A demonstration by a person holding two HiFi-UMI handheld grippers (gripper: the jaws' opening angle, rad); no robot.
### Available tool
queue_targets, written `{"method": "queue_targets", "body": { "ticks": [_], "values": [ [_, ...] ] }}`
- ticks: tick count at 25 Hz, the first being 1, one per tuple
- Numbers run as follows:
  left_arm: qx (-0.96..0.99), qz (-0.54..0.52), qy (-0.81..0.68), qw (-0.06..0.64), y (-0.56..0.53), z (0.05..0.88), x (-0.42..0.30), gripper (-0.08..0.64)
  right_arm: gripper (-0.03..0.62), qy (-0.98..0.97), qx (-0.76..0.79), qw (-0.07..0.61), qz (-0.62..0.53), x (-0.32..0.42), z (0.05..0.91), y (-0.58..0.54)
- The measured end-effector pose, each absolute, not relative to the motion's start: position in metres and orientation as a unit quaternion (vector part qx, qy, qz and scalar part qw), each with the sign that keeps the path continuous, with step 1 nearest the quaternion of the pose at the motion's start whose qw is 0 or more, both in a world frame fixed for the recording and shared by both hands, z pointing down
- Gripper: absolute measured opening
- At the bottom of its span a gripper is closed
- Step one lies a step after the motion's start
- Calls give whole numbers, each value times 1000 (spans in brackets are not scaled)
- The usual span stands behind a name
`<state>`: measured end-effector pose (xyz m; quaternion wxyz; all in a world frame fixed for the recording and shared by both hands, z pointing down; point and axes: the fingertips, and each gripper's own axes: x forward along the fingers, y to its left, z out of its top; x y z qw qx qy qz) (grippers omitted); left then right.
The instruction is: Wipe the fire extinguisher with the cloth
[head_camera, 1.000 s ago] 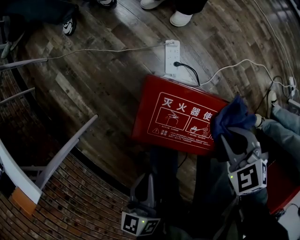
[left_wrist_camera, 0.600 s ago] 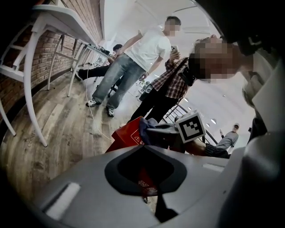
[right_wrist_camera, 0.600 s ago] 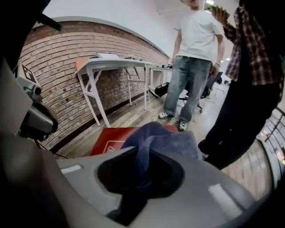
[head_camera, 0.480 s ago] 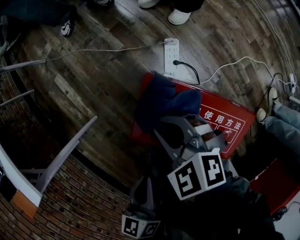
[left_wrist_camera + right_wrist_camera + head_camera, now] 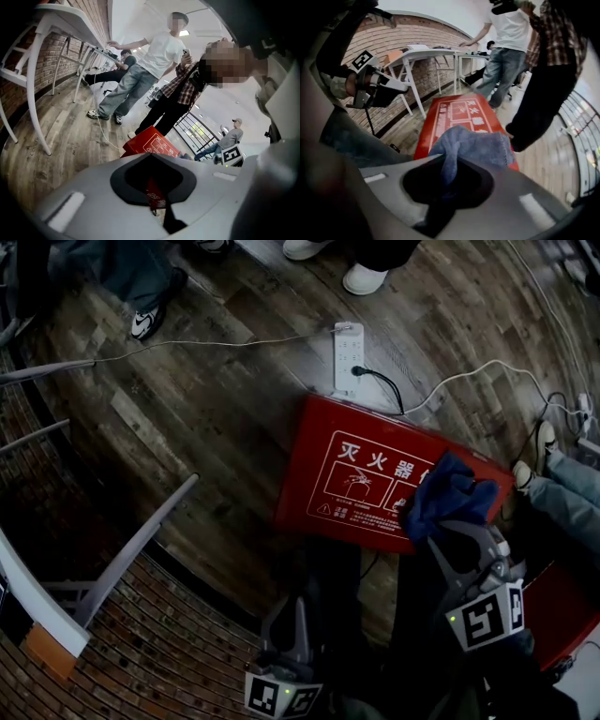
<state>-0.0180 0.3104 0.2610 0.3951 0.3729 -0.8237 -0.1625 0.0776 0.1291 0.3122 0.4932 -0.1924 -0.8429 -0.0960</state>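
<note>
The red fire extinguisher box [image 5: 356, 474] lies flat on the wooden floor, its white print facing up. My right gripper [image 5: 452, 519] is shut on a blue cloth [image 5: 448, 495], which rests on the box's right end. The right gripper view shows the cloth [image 5: 473, 145] bunched between the jaws above the box [image 5: 454, 112]. My left gripper [image 5: 292, 610] hangs low near my legs, apart from the box, jaws together. A red printed strip [image 5: 154, 197] shows in the gap behind its jaws; I cannot tell what it is.
A white power strip [image 5: 347, 352] with cables lies just beyond the box. White table legs [image 5: 131, 549] and brick paving [image 5: 141, 634] are at the left. Bystanders' shoes [image 5: 361, 277] stand at the top. A seated person's leg [image 5: 572, 493] is at the right.
My right gripper swept the cloth from the box's right end to its left end, then back to the right end. The left gripper stayed put.
</note>
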Motion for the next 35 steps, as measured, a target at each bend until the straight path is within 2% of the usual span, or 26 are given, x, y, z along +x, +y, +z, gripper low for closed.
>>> {"method": "queue_targets", "body": {
  "ticks": [5, 11, 17, 26, 30, 35],
  "values": [
    [375, -156, -822, 399, 312, 267, -14, 6, 43, -848, -119, 508, -92, 55, 313, 100],
    [382, -152, -820, 399, 298, 267, -9, 6, 43, -856, -252, 442, -91, -9, 315, 191],
    [389, -148, -815, 403, 292, 267, -3, 6, 43, -833, -307, 455, -63, 41, 317, 211],
    [396, -149, -811, 404, 288, 267, -1, 6, 43, -837, -130, 525, -87, 137, 315, 88],
    [403, -147, -807, 405, 288, 270, 3, 6, 43, -831, -115, 533, -107, 129, 314, 93],
    [426, -144, -800, 396, 279, 266, 3, 6, 46, -861, -151, 470, -121, 82, 311, 125]
  ]
}}
